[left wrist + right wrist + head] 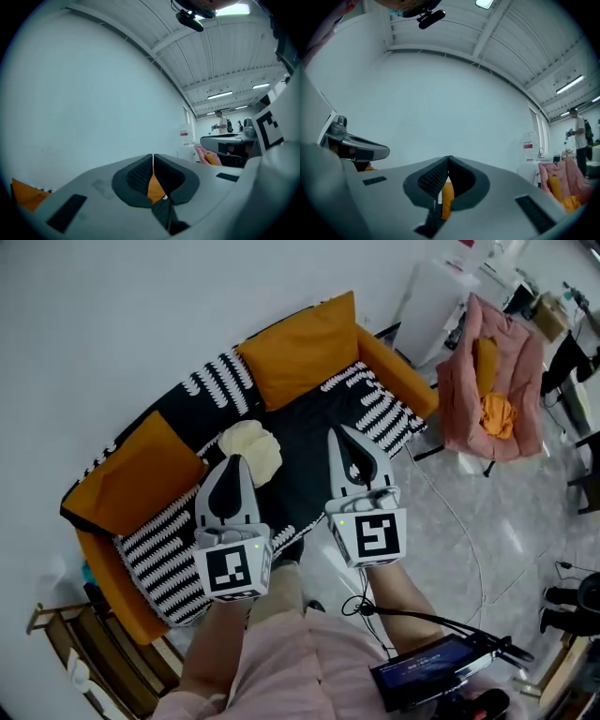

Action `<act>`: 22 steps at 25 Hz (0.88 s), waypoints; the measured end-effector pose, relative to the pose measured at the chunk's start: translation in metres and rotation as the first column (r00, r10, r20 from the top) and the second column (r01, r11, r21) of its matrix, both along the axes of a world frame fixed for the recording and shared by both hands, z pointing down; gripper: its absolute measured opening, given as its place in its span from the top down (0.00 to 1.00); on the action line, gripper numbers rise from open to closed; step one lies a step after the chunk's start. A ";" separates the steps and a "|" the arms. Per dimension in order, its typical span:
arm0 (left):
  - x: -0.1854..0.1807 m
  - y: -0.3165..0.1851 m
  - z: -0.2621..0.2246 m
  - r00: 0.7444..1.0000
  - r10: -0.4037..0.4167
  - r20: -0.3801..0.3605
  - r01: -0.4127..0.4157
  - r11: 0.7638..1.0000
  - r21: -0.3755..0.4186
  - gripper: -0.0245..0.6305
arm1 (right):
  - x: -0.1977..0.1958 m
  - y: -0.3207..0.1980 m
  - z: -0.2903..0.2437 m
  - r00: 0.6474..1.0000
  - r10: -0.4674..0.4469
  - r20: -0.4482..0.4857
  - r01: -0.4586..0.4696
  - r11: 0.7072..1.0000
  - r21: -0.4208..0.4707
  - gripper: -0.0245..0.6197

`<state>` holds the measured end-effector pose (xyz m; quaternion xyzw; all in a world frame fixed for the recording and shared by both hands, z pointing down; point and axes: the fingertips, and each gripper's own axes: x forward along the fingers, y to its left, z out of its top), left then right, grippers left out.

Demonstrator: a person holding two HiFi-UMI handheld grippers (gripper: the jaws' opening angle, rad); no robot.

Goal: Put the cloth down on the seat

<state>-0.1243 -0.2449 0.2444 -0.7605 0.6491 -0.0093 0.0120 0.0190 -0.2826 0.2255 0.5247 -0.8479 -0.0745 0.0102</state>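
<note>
Nearest the camera, the left gripper (pixel 234 461) and the right gripper (pixel 339 433) are held side by side over the person's lap, both pointing out toward the sofa (pixel 398 381). Each gripper's own view shows its jaws clenched tip to tip with nothing between them, only bare wall beyond, so neither carries anything.

Just past the left gripper's tips, the cloth (pixel 251 448), a cream bundle, lies loosely heaped on the dark seat (pixel 314 442), near the left-hand orange cushion (pixel 141 474) and in front of the back cushion (pixel 305 348). No jaw grips it.

Judging from this, the task looks finished: the cloth is down on the seat and let go. The cloth is bunched, not spread, but the task asks only that it be put down
</note>
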 end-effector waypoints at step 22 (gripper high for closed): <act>0.017 0.027 -0.039 1.000 -0.018 0.025 0.017 0.999 0.044 0.93 | 0.005 0.035 -0.037 0.999 -0.043 -0.017 0.044 0.996 0.077 0.96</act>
